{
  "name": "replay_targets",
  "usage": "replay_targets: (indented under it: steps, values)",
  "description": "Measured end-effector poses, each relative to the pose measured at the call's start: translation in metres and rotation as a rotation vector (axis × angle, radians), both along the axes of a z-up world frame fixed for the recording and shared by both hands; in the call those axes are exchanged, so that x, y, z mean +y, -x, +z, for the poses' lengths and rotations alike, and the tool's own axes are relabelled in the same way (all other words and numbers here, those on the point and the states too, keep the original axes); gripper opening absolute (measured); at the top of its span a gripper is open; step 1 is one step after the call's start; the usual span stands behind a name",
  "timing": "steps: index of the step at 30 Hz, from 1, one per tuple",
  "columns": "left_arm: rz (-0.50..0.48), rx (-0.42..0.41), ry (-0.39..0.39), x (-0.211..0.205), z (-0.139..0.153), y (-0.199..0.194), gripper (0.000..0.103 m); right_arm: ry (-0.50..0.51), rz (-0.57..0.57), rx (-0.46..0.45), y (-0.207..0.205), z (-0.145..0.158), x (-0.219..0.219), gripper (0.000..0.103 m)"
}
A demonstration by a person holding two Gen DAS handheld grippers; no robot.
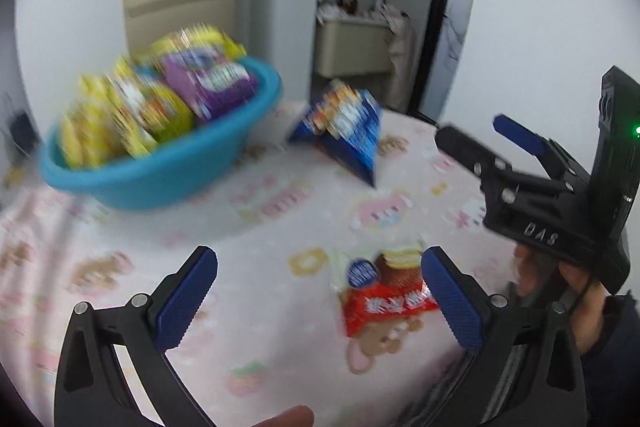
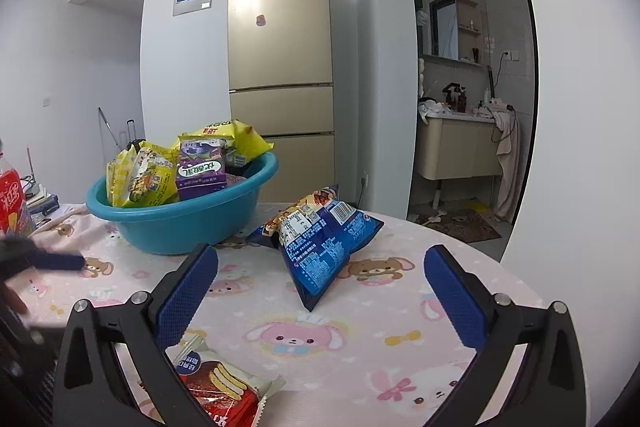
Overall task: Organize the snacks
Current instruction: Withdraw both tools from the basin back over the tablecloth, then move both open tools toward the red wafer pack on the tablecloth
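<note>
Hovering over the round table, both grippers stand with their blue-padded jaws spread wide and nothing held between them. The left gripper, in its own view, looks down on a red-and-white snack packet lying flat on the pink cartoon-print tablecloth at about five o'clock, just inside the right pad but not pinched. The same view is smeared by blur. At ten o'clock sits the teal basin, heaped with yellow snack bags and a purple carton. A blue chip bag stands propped on the cloth at one o'clock, just beside the basin's rim and apart from it. At three o'clock the right gripper shows from the side, held by a hand in a dark sleeve, jaws apart and empty.

From the right wrist (the sharper view) the right gripper frames the blue chip bag at twelve o'clock, well ahead of the fingertips. The basin lies at eleven o'clock, the red-and-white packet at seven o'clock under the left finger. A red drink bottle stands at nine o'clock at the table's edge, with the left gripper blurred just below it. Behind the table stands a gold fridge
</note>
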State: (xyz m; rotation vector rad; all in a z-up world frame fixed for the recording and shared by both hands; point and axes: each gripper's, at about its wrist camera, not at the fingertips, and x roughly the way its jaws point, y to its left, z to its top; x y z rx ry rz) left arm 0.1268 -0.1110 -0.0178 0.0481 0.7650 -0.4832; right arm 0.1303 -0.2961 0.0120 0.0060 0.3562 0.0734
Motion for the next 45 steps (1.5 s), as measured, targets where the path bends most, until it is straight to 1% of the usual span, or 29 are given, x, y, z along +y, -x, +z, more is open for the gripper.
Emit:
replay_targets:
  steps: [2, 5, 13, 17, 22, 28, 29, 30, 31, 32, 34, 36, 37, 38, 39, 41, 42, 43, 45]
  values:
    - [-0.006, 0.039, -0.008, -0.004, -0.01, -0.004, 0.103, -0.013, -0.006, 0.003, 0.0, 0.0, -0.003, 0.103]
    - [-0.026, 0.068, -0.038, -0.014, -0.021, -0.004, 0.103, -0.037, -0.02, 0.015, -0.002, -0.001, -0.008, 0.103]
    - [-0.063, 0.092, -0.059, -0.024, -0.028, -0.006, 0.103, -0.091, -0.113, 0.083, -0.012, -0.009, -0.025, 0.103]
    - [-0.116, 0.115, -0.066, -0.034, -0.031, -0.004, 0.103, -0.082, -0.121, 0.088, -0.011, -0.009, -0.025, 0.103]
    - [-0.196, 0.152, -0.042, -0.048, -0.034, 0.001, 0.103, -0.035, -0.105, 0.083, -0.01, -0.008, -0.015, 0.103]
    - [-0.222, 0.182, -0.129, -0.066, -0.049, 0.001, 0.102, -0.035, -0.1, 0.099, -0.013, -0.009, -0.015, 0.103]
    - [-0.216, 0.189, -0.14, -0.067, -0.051, 0.0, 0.1, -0.037, -0.101, 0.101, -0.013, -0.009, -0.015, 0.103]
    - [-0.199, 0.197, -0.151, -0.067, -0.054, -0.002, 0.089, -0.039, -0.102, 0.102, -0.013, -0.009, -0.016, 0.103]
    - [-0.193, 0.213, -0.142, -0.065, -0.056, -0.004, 0.078, -0.038, -0.104, 0.103, -0.013, -0.01, -0.016, 0.103]
    - [-0.191, 0.222, -0.13, -0.064, -0.057, -0.005, 0.075, -0.034, -0.106, 0.1, -0.013, -0.009, -0.015, 0.103]
    - [-0.192, 0.219, -0.113, -0.061, -0.055, -0.005, 0.059, -0.016, -0.111, 0.087, -0.01, -0.008, -0.012, 0.103]
    - [-0.189, 0.211, -0.09, -0.058, -0.052, -0.004, 0.054, 0.009, -0.114, 0.064, -0.006, -0.005, -0.008, 0.103]
    - [-0.186, 0.211, -0.077, -0.055, -0.051, -0.005, 0.034, 0.02, -0.109, 0.051, -0.004, -0.004, -0.005, 0.103]
    - [-0.183, 0.216, -0.055, -0.051, -0.049, -0.006, 0.027, 0.027, -0.098, 0.039, -0.002, -0.003, -0.003, 0.103]
    - [-0.176, 0.217, -0.022, -0.044, -0.046, -0.007, 0.024, 0.032, -0.084, 0.03, -0.001, -0.002, -0.001, 0.103]
    - [-0.141, 0.2, 0.032, -0.03, -0.039, -0.01, 0.024, 0.04, -0.063, 0.026, -0.001, -0.001, 0.001, 0.103]
    - [-0.128, 0.194, 0.046, -0.025, -0.037, -0.011, 0.023, 0.043, -0.056, 0.027, -0.001, -0.001, 0.003, 0.103]
    - [-0.113, 0.192, 0.065, -0.02, -0.036, -0.012, 0.018, 0.045, -0.053, 0.03, -0.002, -0.001, 0.003, 0.103]
    - [-0.085, 0.198, 0.101, -0.01, -0.034, -0.015, 0.016, 0.042, -0.053, 0.037, -0.003, -0.002, 0.003, 0.103]
